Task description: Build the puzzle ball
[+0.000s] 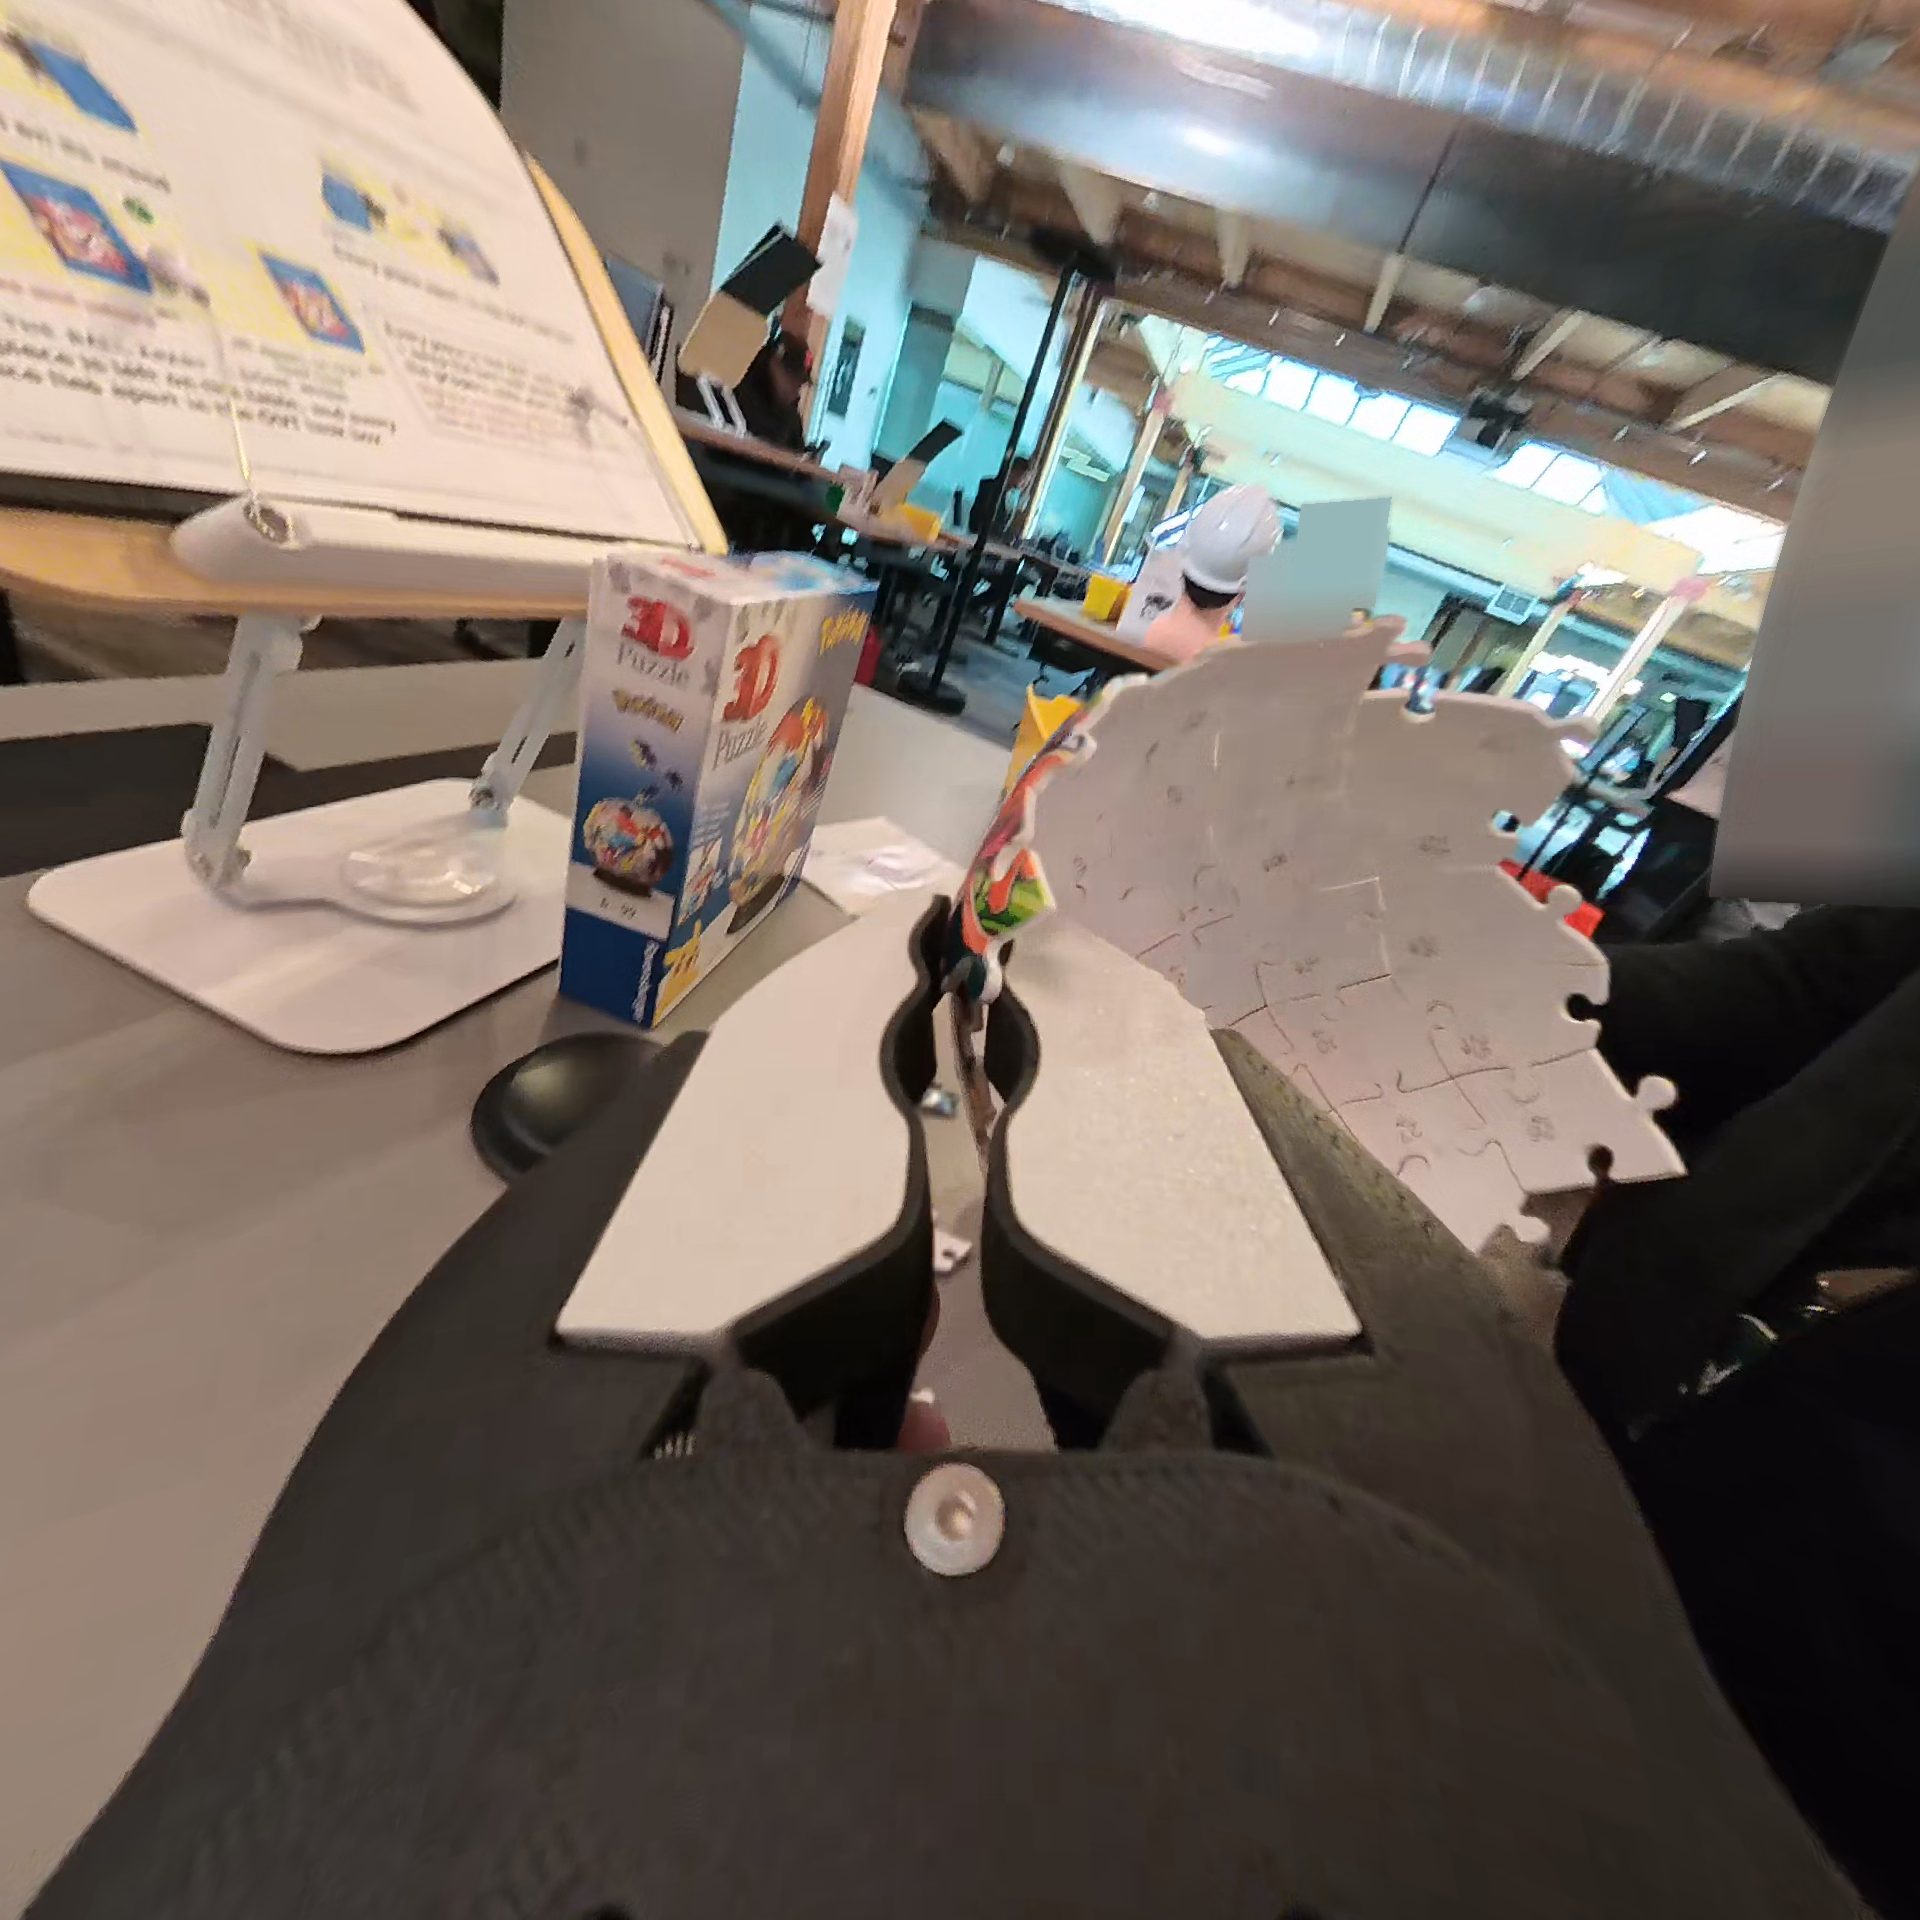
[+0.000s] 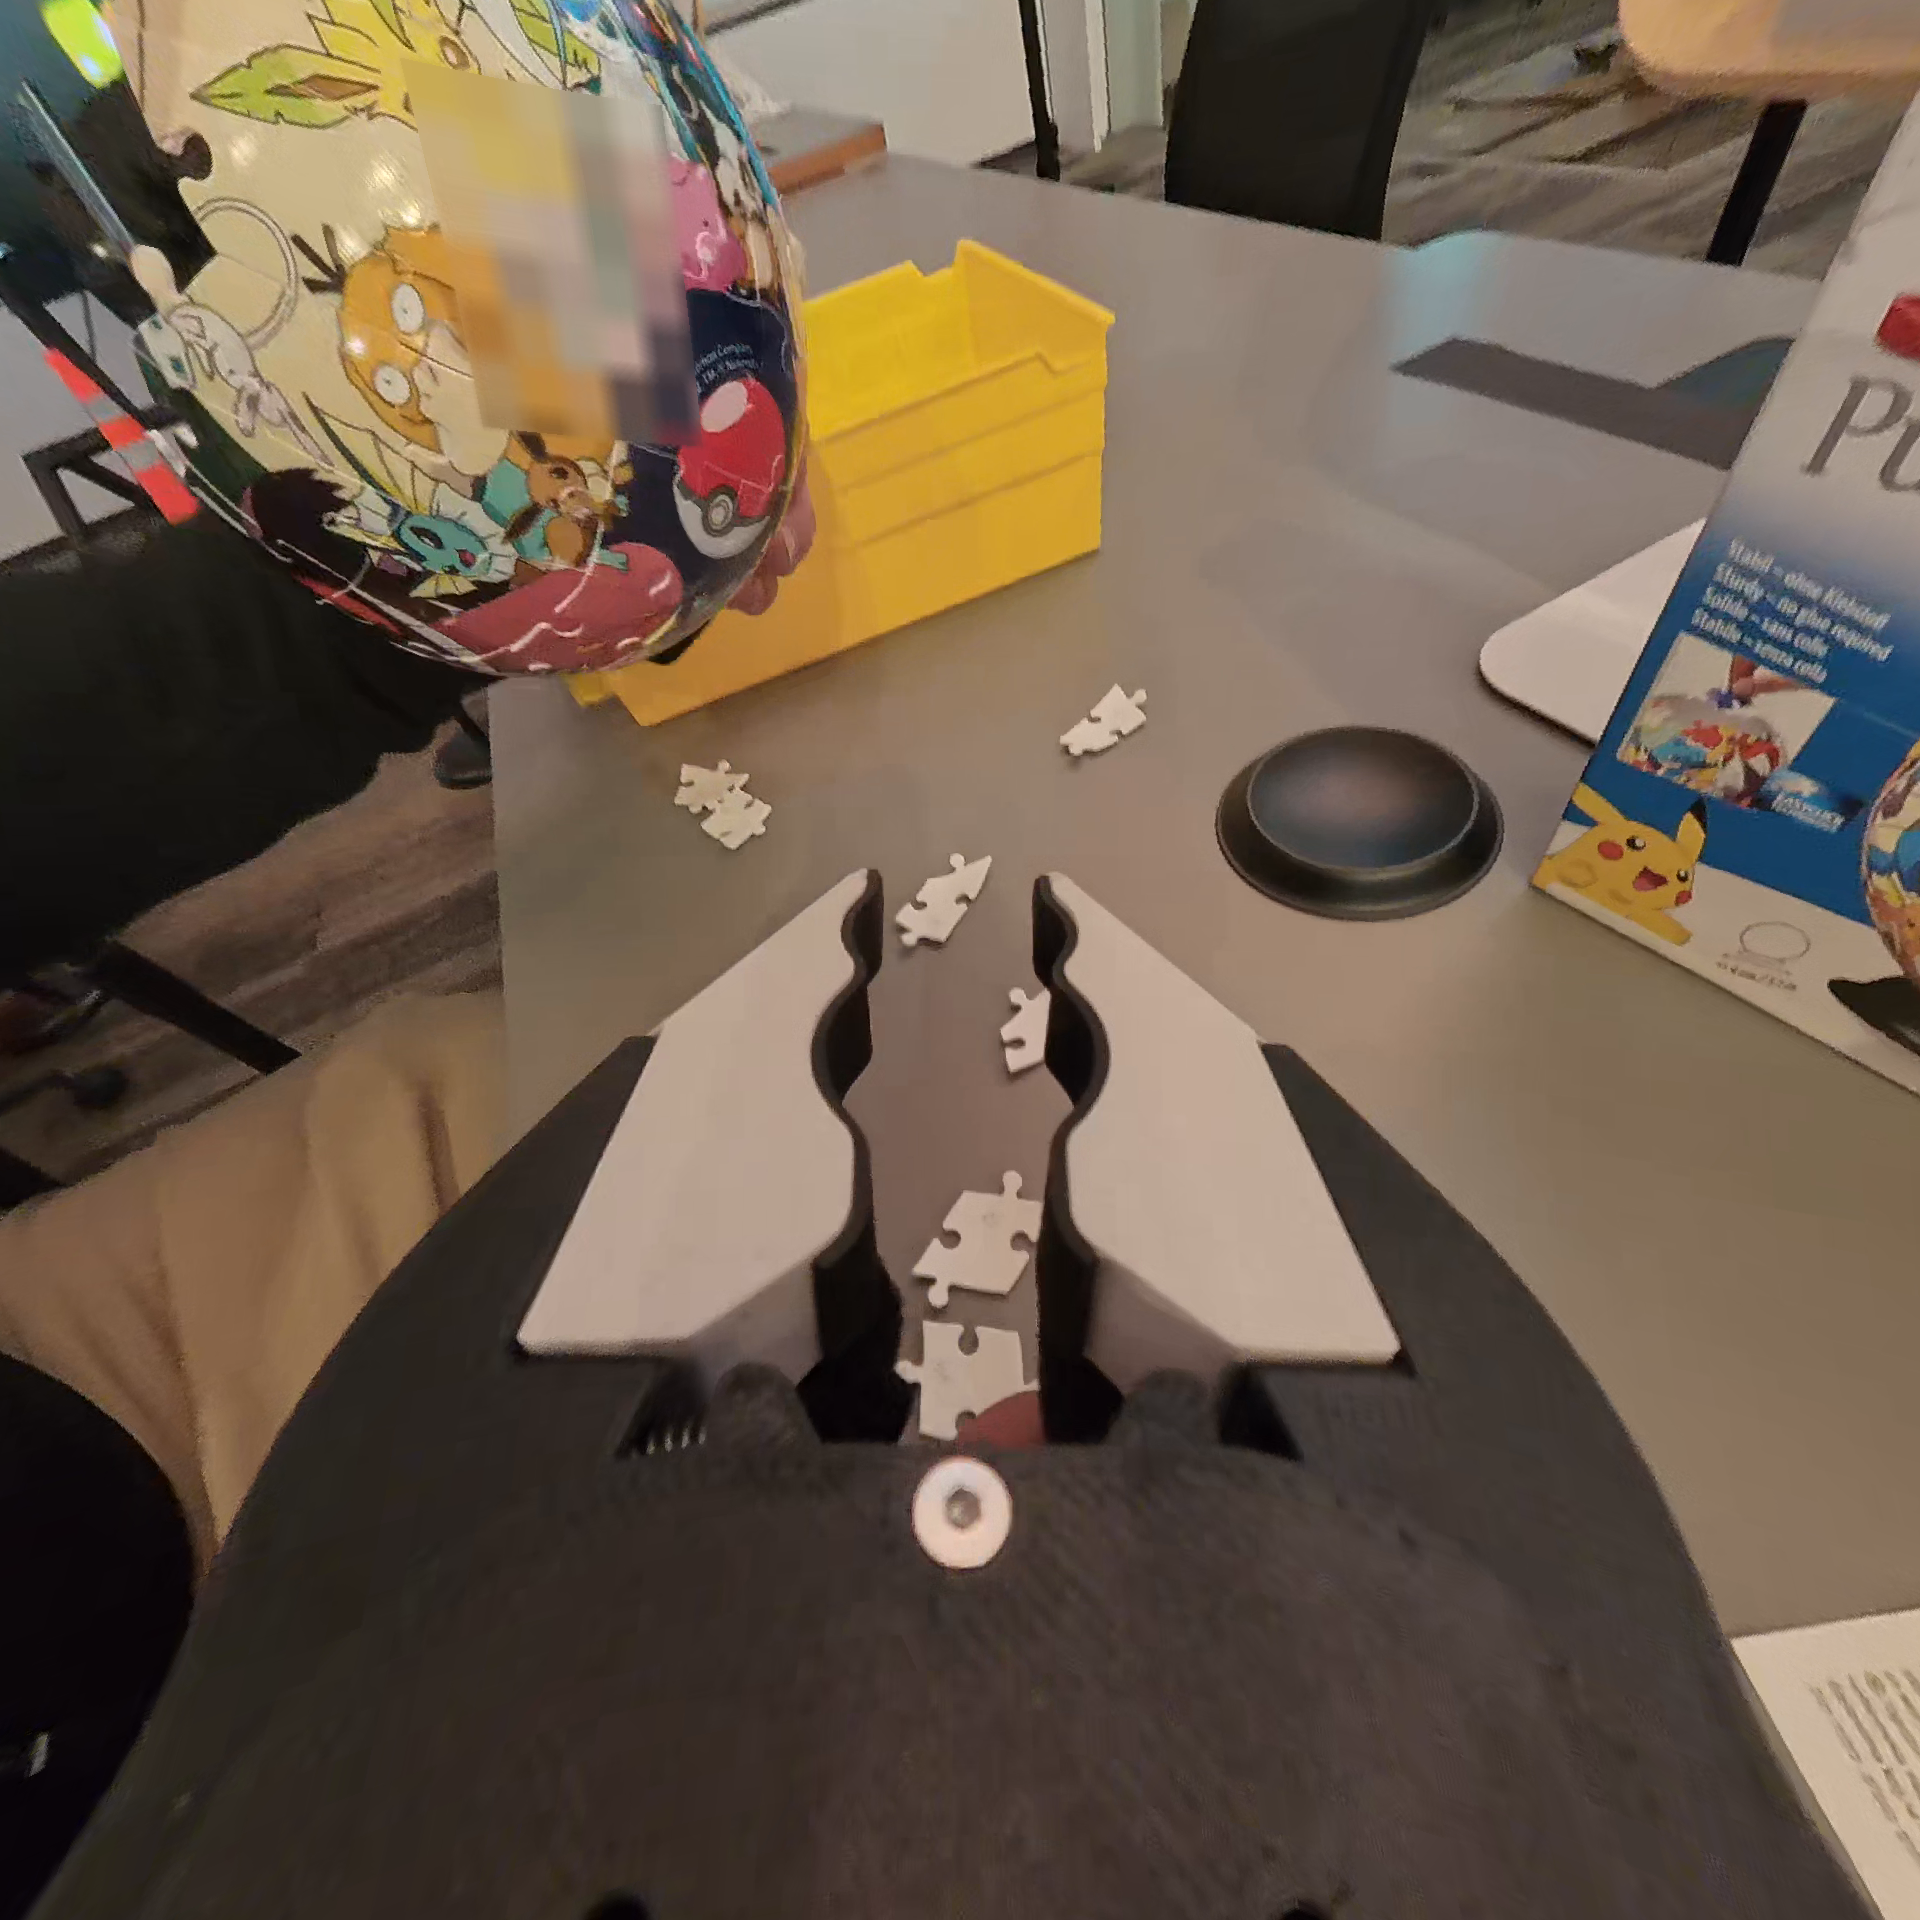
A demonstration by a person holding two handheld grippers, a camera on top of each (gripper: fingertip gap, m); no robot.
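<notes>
My left gripper (image 1: 961,966) is shut on the rim of the partly built puzzle ball (image 1: 1371,935) and holds it in the air, its white numbered inside facing me. In the right wrist view the ball's colourful outside (image 2: 343,343) hangs at the upper left above the table edge. My right gripper (image 2: 956,899) is open and empty, low over the grey table (image 2: 1299,436). Several loose white puzzle pieces lie face down there: one at the fingertips (image 2: 940,899), one by the right finger (image 2: 1023,1029), two between the fingers (image 2: 982,1242), others farther out (image 2: 722,802).
A yellow bin (image 2: 966,436) stands behind the pieces. The black round ball stand (image 2: 1359,821) sits to the right, also in the left wrist view (image 1: 566,1091). The puzzle box (image 1: 707,790) (image 2: 1766,665) and a white book stand with an instruction sheet (image 1: 301,540) are near. A paper sheet (image 2: 1849,1745) lies at the lower right.
</notes>
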